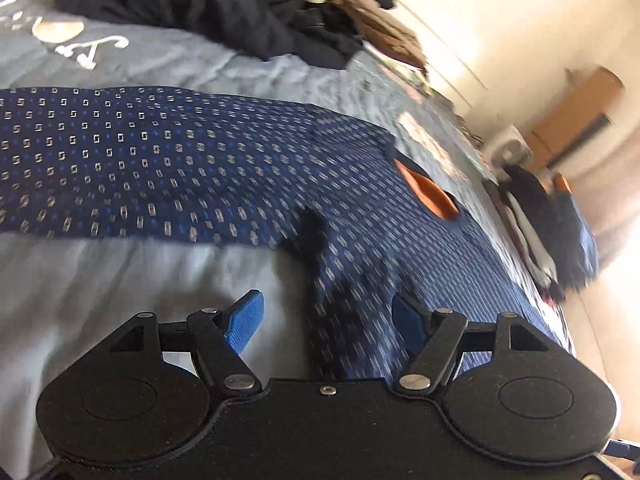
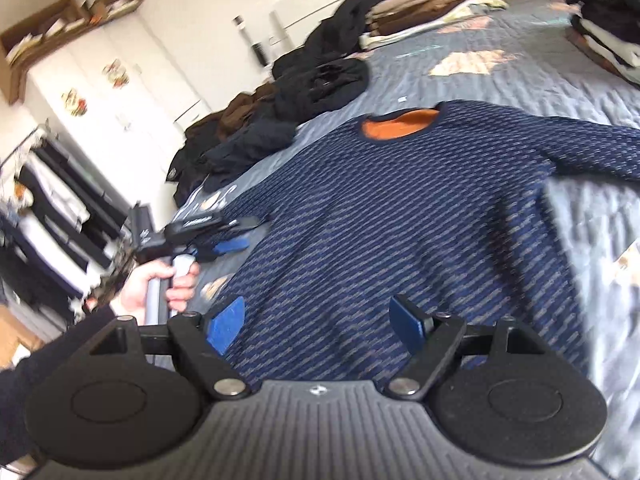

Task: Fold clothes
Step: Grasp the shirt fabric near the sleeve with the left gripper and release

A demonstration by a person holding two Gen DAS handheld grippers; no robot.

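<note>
A navy sweater [image 2: 400, 220] with a small pale pattern and an orange neck lining [image 2: 396, 126] lies flat on the bed, both sleeves spread out. In the left wrist view one sleeve [image 1: 120, 160] runs to the left and the sweater's body [image 1: 360, 240] fills the middle. My left gripper [image 1: 326, 320] is open just above the side of the body below the armpit, cloth under its gap, pads not pressing. A hand [image 2: 160, 284] holds that left gripper [image 2: 240, 234] at the sweater's left edge. My right gripper [image 2: 318, 322] hovers open over the lower body, holding nothing.
The bed has a grey quilt [image 2: 520, 80] with printed patches. A heap of dark and brown clothes [image 2: 304, 92] lies along its far left side. Folded stacks [image 2: 608, 40] sit at the far right corner. White wardrobes [image 2: 120, 92] and a clothes rack [image 2: 48, 208] stand beyond.
</note>
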